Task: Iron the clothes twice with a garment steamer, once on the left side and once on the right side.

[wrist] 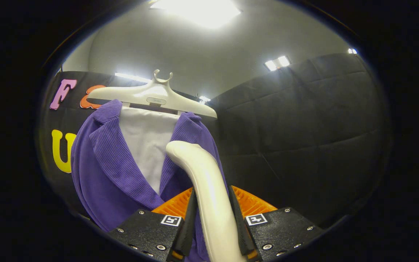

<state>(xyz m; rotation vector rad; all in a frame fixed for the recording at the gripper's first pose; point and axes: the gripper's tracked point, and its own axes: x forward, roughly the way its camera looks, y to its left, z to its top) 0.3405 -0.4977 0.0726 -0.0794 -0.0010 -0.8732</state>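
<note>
Gripper (212, 222) clamped on steamer handle (206, 182); head aimed at purple jacket (104, 171), hung from hanger (151, 96) for vertical passes.

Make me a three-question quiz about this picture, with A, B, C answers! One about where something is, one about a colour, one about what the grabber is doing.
1. Where is the steamer?
A. between the hand-held gripper's fingers
B. on the floor
C. atop the hanger

2. What colour is the jacket?
A. green
B. purple
C. red

3. What is the hand-held gripper doing?
A. wide open
B. pinching the jacket
C. shut on the steamer

Answers:
1 A, the steamer rises from between both fingers.
2 B, the ribbed jacket on the white hanger is purple.
3 C, both fingers press its sides.
</note>
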